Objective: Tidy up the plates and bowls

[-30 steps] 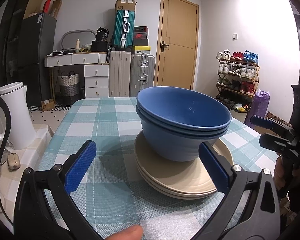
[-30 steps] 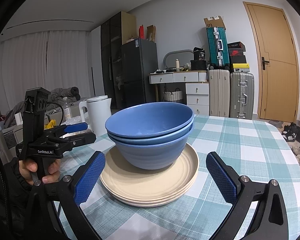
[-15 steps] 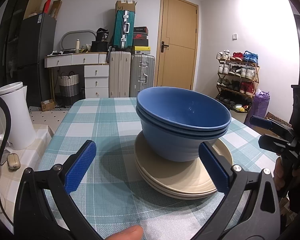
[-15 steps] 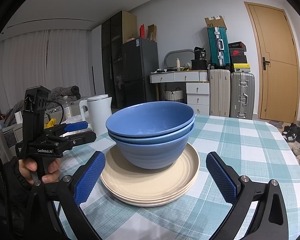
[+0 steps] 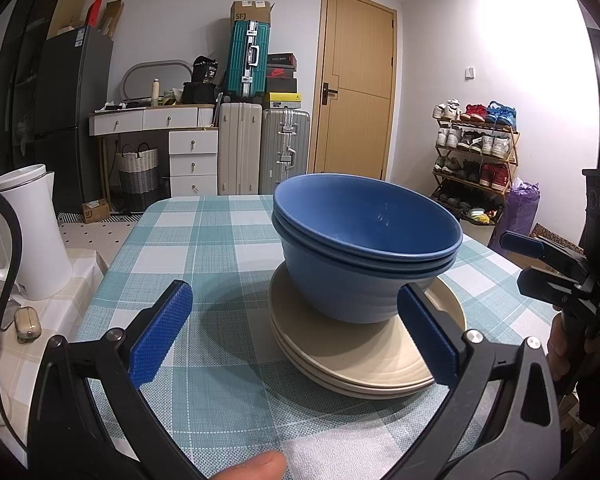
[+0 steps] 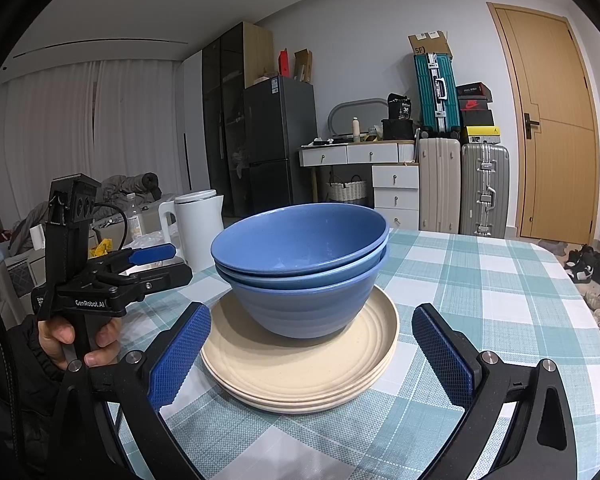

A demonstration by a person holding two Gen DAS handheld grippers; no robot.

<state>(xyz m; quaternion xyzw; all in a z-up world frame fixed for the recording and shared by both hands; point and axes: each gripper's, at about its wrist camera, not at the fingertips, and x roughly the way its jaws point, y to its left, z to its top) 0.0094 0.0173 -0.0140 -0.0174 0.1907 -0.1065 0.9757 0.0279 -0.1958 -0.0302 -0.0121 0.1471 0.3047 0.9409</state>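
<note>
Three nested blue bowls point(image 5: 364, 248) sit on a stack of three cream plates point(image 5: 364, 360) on the checked tablecloth. The same bowls point(image 6: 304, 264) and plates point(image 6: 300, 368) show in the right wrist view. My left gripper point(image 5: 296, 332) is open and empty, just short of the stack's near side. My right gripper point(image 6: 312, 356) is open and empty, its pads either side of the plates' near rim without touching. Each gripper appears in the other's view: the right one point(image 5: 540, 256) and the left one point(image 6: 156, 262).
A white kettle point(image 5: 32, 232) stands on a side surface left of the table point(image 5: 204, 248). The table's far edge point(image 6: 500, 240) faces suitcases, drawers and a door. A shoe rack point(image 5: 476, 152) stands to the right.
Nothing has visibly changed apart from a very slight drift of the right wrist view; both grippers stay open around the stack.
</note>
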